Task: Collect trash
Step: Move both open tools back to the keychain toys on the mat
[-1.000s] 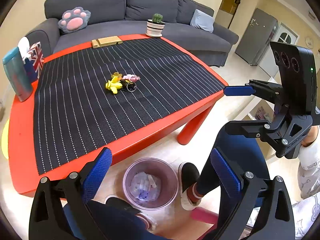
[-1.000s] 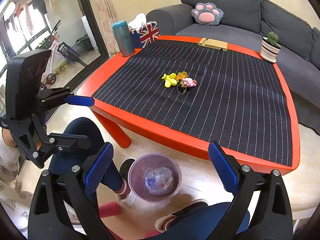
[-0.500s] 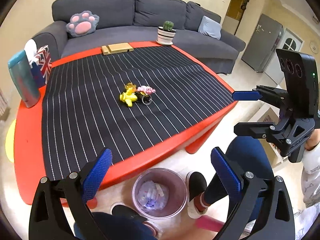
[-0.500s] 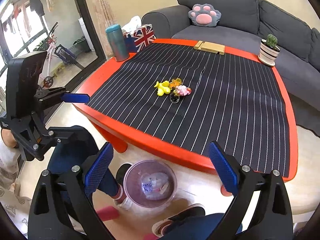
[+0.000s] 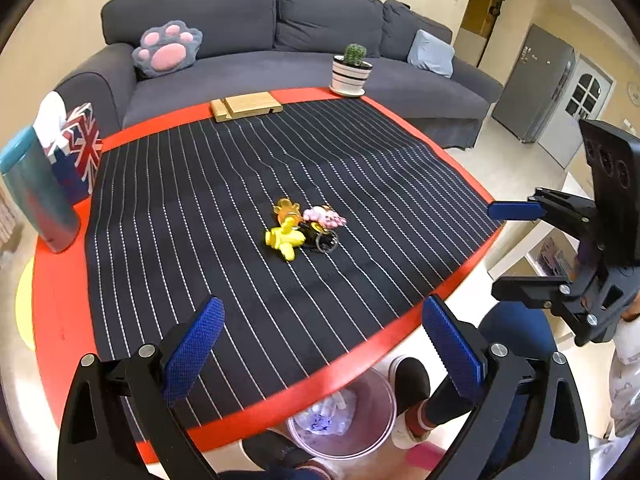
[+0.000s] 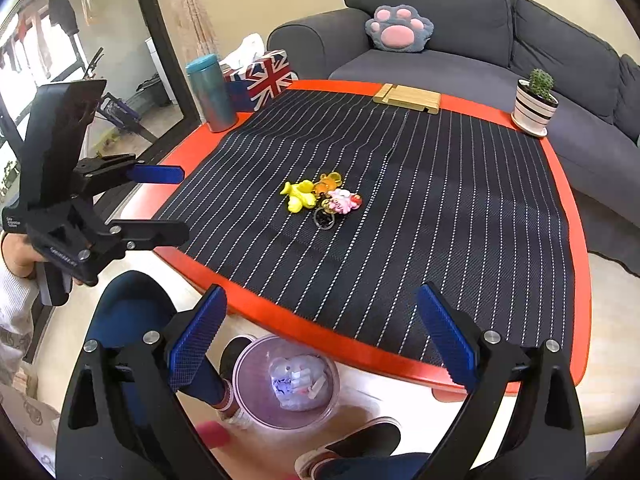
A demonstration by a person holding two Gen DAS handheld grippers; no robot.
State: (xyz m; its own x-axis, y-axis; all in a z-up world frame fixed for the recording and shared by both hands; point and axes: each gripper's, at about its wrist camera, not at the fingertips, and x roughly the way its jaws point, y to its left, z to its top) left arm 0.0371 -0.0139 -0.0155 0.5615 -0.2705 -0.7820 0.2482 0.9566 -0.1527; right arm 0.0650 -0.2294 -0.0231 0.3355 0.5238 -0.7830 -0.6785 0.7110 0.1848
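A clear pink-rimmed trash bin (image 5: 344, 416) with crumpled wrappers inside stands on the floor by the red table's near edge; it also shows in the right wrist view (image 6: 286, 384). My left gripper (image 5: 322, 354) is open and empty above the table's front edge. My right gripper (image 6: 320, 338) is open and empty, above the bin and table edge. Each gripper shows in the other's view, the right one (image 5: 516, 248) and the left one (image 6: 160, 204), both held off the table's sides.
A red table (image 5: 56, 280) carries a black striped mat (image 5: 240, 184) with a bunch of toy keychains (image 5: 304, 228) in the middle. A teal tumbler (image 5: 36, 196), Union Jack tissue box (image 5: 80, 148), wooden stand (image 5: 246, 106) and potted cactus (image 5: 352, 70) line the far edges. My legs and feet flank the bin.
Both grippers have risen and moved forward toward the table. The bin has slid toward the bottom of both views. Both stay open.
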